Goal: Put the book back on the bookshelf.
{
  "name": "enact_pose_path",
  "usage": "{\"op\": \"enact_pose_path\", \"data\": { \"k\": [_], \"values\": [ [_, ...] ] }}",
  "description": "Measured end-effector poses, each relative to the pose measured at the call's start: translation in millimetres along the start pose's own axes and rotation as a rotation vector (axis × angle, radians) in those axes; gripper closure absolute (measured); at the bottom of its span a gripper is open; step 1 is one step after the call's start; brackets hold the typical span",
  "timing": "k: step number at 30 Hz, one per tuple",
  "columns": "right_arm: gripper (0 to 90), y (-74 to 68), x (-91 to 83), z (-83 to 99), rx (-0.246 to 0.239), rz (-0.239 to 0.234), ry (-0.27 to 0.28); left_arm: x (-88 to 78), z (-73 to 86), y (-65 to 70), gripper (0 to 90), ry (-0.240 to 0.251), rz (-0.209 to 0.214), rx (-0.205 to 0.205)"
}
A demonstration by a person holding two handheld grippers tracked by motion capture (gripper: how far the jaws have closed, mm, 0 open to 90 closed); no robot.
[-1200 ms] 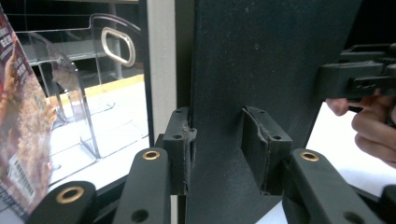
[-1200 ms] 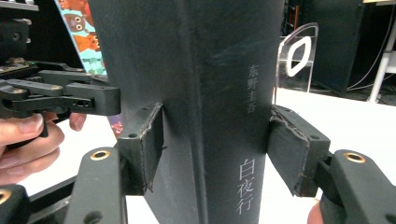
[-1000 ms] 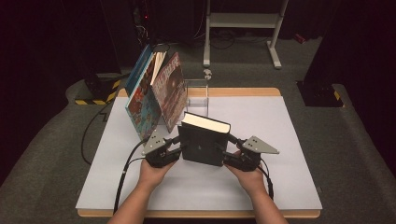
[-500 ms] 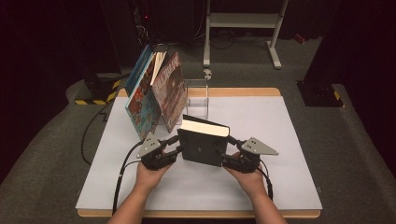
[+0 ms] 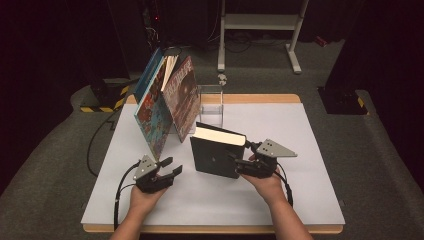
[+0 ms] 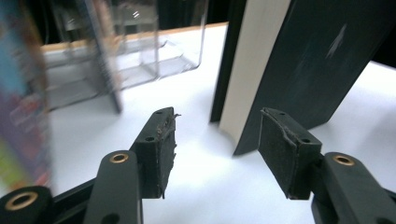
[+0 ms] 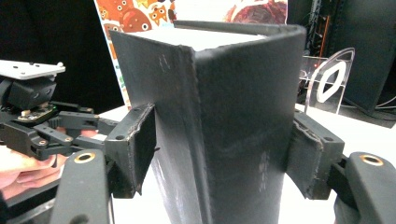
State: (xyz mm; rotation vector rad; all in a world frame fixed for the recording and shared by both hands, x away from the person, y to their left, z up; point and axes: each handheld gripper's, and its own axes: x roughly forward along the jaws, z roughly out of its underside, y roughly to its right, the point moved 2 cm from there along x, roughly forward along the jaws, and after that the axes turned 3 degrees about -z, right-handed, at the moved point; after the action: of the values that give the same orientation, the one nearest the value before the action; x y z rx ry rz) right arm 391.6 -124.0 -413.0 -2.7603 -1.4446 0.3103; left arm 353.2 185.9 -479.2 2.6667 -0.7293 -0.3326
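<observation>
One gripper, the right (image 5: 239,162), clamps the black book (image 5: 215,155) upright by its spine; left gripper (image 5: 170,170), at eight o'clock, has just been opening, empty.

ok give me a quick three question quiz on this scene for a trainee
1. True or false: the left gripper grips the black book.
2. Which gripper's jaws are on the book's spine? A left B right
3. What stands behind the book, right of the leaning picture books?

Key: 1 false, its jaws have just been opening with nothing between them. 2 B, the right gripper. 3 a clear plastic stand.
</observation>
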Motion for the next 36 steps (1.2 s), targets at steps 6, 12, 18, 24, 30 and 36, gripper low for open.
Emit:
{"op": "enact_pose_path", "data": {
  "k": [6,12,18,24,30,36],
  "values": [
    [49.4,-5.2,-5.2,1.7,-0.081,-0.022,-0.016,-6.5,6.0,-14.9,45.9,-0.002,-0.041,-0.022],
    [54.0,-19.0,-8.4,4.9,-0.134,-0.06,-0.016,-6.0,8.8,-15.1,46.4,-0.011,-0.048,-0.012],
    [51.3,-19.4,-8.5,5.4,-0.102,-0.037,-0.01,-4.3,11.4,-15.2,46.0,-0.018,-0.054,-0.016],
    [43.6,-18.8,-1.5,1.2,-0.059,-0.031,0.004,-4.5,11.7,-15.7,46.0,-0.01,-0.055,-0.031],
    [52.0,-22.0,7.1,-8.2,-0.084,-0.032,-0.013,-5.2,11.8,-16.5,46.0,-0.012,-0.056,-0.028],
    [54.3,-29.6,5.6,-7.5,-0.102,0.025,0.001,-5.2,11.6,-17.2,46.3,-0.014,-0.053,-0.032]
  ]
}}
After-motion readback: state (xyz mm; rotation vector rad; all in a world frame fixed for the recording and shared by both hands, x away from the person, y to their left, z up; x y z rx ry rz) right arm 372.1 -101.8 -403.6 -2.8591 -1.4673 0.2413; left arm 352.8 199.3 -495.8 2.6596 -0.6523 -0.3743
